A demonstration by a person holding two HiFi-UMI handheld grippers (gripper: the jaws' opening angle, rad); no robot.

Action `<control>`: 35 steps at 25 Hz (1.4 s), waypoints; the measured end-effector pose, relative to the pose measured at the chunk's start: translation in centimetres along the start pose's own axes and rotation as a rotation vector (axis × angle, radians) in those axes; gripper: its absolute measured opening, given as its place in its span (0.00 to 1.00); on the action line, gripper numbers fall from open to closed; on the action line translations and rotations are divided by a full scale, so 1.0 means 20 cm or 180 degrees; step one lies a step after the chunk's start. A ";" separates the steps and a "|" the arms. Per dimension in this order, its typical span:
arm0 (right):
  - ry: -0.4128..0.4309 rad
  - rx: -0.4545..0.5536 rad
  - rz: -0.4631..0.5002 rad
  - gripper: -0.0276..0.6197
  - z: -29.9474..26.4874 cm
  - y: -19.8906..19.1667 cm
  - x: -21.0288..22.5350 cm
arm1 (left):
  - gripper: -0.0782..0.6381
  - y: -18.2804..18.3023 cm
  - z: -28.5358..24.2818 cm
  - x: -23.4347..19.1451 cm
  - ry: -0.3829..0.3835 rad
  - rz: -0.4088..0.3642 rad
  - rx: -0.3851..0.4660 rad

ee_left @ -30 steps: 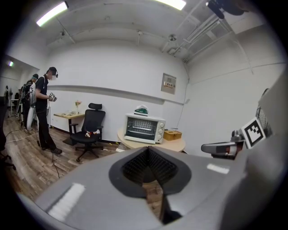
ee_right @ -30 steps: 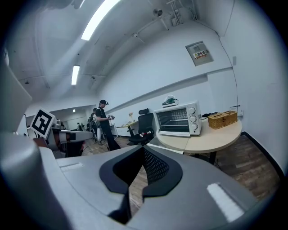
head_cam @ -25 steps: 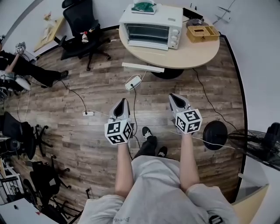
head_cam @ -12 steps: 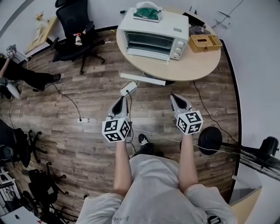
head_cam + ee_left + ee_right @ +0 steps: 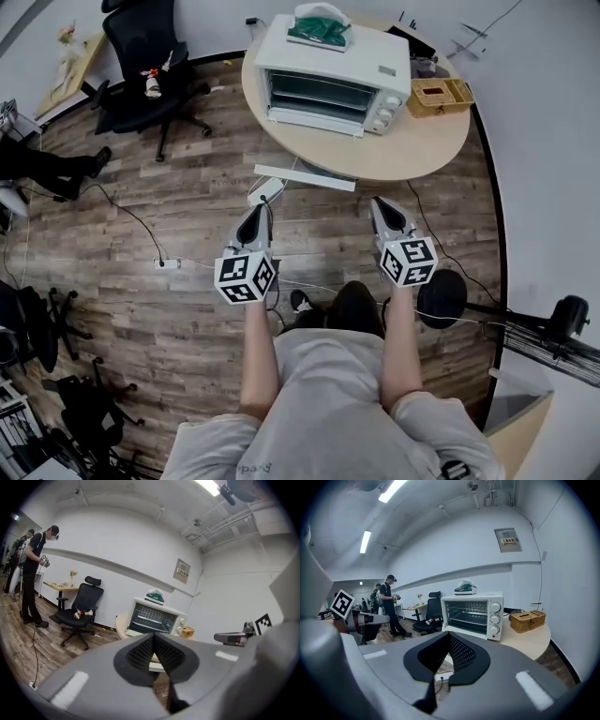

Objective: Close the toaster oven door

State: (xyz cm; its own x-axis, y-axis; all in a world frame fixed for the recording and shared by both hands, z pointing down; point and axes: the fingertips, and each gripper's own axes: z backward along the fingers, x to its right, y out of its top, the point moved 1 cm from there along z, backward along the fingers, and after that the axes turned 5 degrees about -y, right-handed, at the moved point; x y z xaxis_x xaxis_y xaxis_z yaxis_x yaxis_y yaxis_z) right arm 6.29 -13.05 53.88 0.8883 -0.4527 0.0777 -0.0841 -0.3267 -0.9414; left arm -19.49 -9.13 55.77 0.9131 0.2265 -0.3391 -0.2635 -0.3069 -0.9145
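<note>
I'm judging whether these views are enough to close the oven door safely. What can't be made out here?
Dials on the toaster oven: markings too small in every view.
Green item on the oven's top: too small to identify in any view.
Oven door front edge: left gripper view, partly behind the left gripper itself.
Wicker box contents: head view, too small and dark.

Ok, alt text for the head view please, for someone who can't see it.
A white toaster oven, its door open, sits on a round table ahead of a person. Their left tool and right tool, both shut and empty, point toward it above the wood floor, short of the table.
</note>
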 end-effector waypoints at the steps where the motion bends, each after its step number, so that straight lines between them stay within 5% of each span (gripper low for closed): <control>1: -0.0008 -0.0009 0.0008 0.04 -0.01 0.00 0.01 | 0.19 -0.01 -0.01 -0.01 -0.0007 0.0021 -0.0012; 7: 0.0027 -0.0109 0.0170 0.04 -0.14 -0.01 0.09 | 0.19 -0.02 -0.09 -0.04 -0.0001 0.0102 -0.0047; 18: 0.0379 -0.0536 0.1076 0.04 -0.47 -0.12 0.18 | 0.19 -0.14 -0.32 -0.14 0.0194 -0.0071 -0.0186; 24: 0.0561 -0.0727 0.1455 0.04 -0.58 -0.22 0.18 | 0.19 -0.28 -0.50 -0.15 0.0128 0.0264 -0.0190; 35: 0.0742 -0.0984 0.1582 0.04 -0.65 -0.44 0.20 | 0.26 -0.52 -0.64 -0.22 0.0148 0.0803 -0.0215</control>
State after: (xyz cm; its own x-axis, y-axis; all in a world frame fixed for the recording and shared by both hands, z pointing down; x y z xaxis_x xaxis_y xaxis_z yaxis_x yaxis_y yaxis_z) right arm 4.58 -22.84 66.68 0.5906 -0.7697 -0.2424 -0.6192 -0.2397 -0.7477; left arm -16.76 -18.75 69.54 0.8348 0.0927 -0.5427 -0.4647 -0.4097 -0.7850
